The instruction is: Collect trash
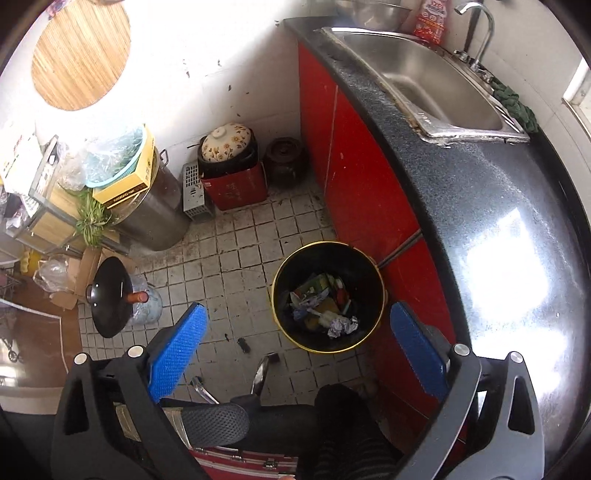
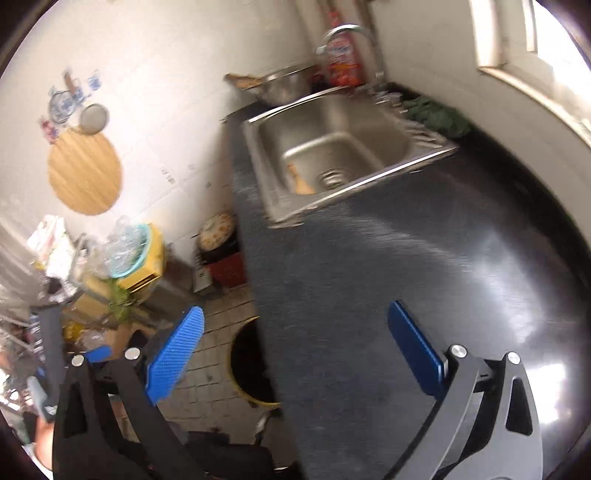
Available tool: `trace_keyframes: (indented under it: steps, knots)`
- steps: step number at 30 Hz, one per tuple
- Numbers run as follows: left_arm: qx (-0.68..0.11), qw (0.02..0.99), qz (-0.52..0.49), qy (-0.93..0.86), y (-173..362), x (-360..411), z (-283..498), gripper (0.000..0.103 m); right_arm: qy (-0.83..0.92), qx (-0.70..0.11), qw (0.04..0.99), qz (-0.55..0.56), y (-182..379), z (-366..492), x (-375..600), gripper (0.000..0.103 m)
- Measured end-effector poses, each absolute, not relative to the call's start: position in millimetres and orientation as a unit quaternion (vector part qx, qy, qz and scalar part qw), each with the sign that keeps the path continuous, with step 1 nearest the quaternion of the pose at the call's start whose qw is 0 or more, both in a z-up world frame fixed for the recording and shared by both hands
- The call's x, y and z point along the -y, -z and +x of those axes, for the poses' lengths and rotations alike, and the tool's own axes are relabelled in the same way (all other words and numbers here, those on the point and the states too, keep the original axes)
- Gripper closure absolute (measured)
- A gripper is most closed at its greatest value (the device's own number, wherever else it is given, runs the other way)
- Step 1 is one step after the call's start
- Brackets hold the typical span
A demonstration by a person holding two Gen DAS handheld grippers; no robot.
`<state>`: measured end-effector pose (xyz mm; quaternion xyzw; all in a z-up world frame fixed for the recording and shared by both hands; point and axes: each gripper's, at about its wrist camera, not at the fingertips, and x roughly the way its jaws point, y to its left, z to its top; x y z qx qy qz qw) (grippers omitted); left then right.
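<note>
A black trash bin with a yellow rim (image 1: 291,325) stands on the tiled floor beside the red cabinet. Inside it lie crumpled foil (image 1: 342,326), wrappers and other scraps. My left gripper (image 1: 297,319) is open and empty, held above the bin. My right gripper (image 2: 295,328) is open and empty, over the front edge of the dark countertop (image 2: 424,266). The bin also shows in the right wrist view (image 2: 245,362), partly hidden by the counter edge. That view is motion-blurred.
A steel sink (image 1: 443,85) with a faucet (image 1: 480,29) sits in the counter, a green cloth (image 1: 513,103) beside it. On the floor stand a steel pot (image 1: 155,218), a red box with a flowered lid (image 1: 232,177), a dark jar (image 1: 286,158) and a wok (image 1: 110,299).
</note>
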<state>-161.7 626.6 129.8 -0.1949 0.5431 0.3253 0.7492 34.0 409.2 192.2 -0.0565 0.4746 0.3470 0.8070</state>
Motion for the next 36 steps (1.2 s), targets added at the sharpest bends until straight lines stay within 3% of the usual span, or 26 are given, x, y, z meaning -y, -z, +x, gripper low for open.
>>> trace_keyframes:
  steps: [7, 15, 25, 36]
  knots:
    - [-0.554, 0.806, -0.097, -0.183, -131, -514, -56, 0.007, -0.068, -0.519, 0.852, 0.004, -144, 61, -179, 0.007]
    - [-0.557, 0.829, 0.042, 0.038, -118, -316, 25, 0.007, 0.176, -0.514, 0.827, 0.147, -130, -26, 37, 0.007]
    - [-0.564, 0.782, 0.159, 0.212, -86, -138, 21, 0.007, 0.275, -0.513, 0.786, 0.207, -113, -136, 113, 0.007]
    - [-0.566, 0.771, 0.196, 0.215, -70, -104, 5, 0.007, 0.297, -0.511, 0.766, 0.253, -101, -177, 123, 0.007]
